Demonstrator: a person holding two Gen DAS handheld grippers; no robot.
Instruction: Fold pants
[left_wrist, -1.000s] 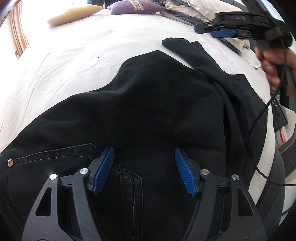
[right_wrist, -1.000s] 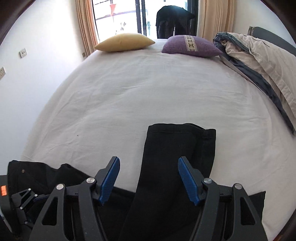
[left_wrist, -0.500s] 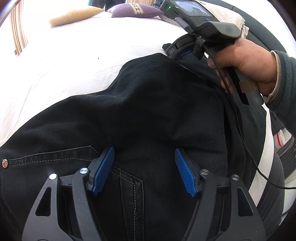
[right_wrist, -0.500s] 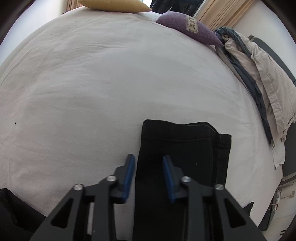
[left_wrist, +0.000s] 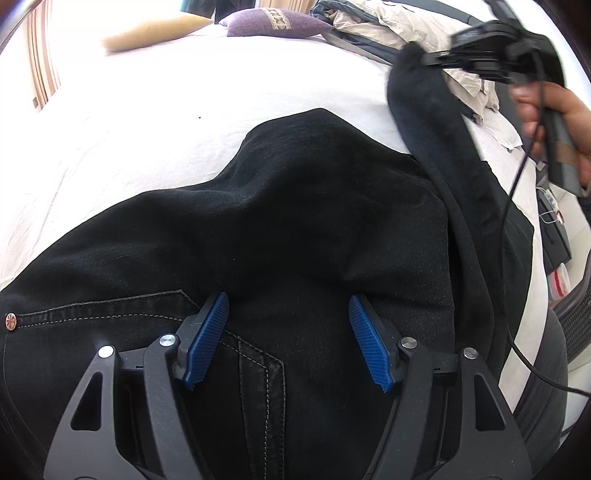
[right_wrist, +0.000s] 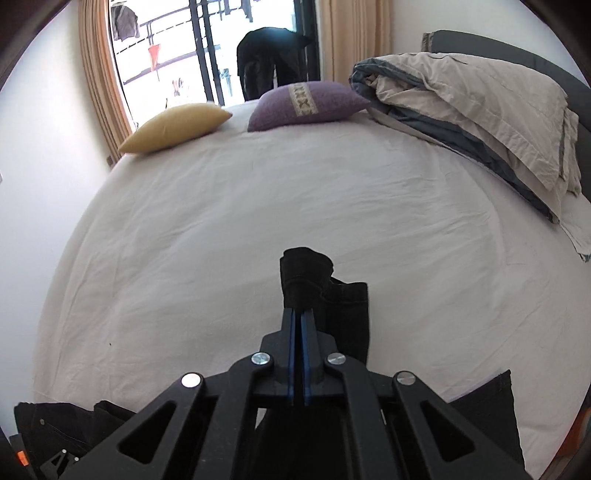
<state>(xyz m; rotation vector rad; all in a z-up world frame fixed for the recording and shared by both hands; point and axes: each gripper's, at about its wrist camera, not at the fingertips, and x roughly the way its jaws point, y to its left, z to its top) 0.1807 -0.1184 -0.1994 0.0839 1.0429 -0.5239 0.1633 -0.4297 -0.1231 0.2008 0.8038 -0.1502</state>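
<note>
Black pants lie on a white bed, waist end near me with a back pocket and rivet at lower left. My left gripper is open, its blue pads hovering over the seat of the pants. My right gripper is shut on the hem of the pant leg and holds it lifted above the bed. In the left wrist view the right gripper shows at upper right with the leg hanging from it.
A yellow pillow and a purple pillow lie at the far edge of the bed. A rumpled beige and blue duvet is piled at the right. A window with curtains stands behind. A cable hangs from the right gripper.
My right gripper closed on the leg hem and raised it off the bed. My left gripper stayed open over the seat of the pants.
</note>
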